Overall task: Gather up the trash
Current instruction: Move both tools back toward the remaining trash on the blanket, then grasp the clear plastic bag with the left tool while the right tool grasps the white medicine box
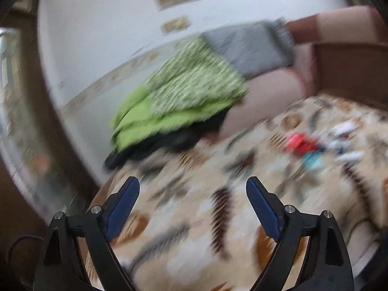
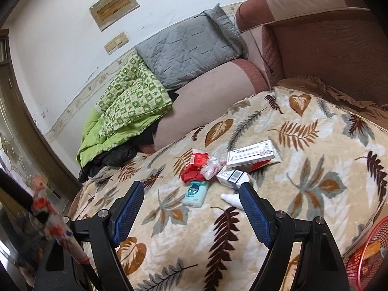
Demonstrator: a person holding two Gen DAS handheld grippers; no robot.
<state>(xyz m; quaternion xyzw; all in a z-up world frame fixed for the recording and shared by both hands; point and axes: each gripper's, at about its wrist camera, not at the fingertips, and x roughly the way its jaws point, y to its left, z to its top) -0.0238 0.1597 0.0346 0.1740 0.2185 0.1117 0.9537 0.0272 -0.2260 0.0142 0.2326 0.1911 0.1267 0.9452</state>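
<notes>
Leaf-print blanket [image 2: 303, 169]: trash [image 2: 218, 167] beyond spread jaws.

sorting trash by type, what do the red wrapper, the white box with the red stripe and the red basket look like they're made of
Red wrapper: thin glossy plastic film, judging by its crumples and shine. White box with the red stripe: printed cardboard, with flat faces and sharp folded edges. Red basket: probably moulded plastic mesh, an open lattice in uniform colour; coated wire can't be ruled out.

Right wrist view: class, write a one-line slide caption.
Open right claw hovers over litter on a leaf-patterned blanket: red wrapper, tissue pack, two boxes.
</notes>
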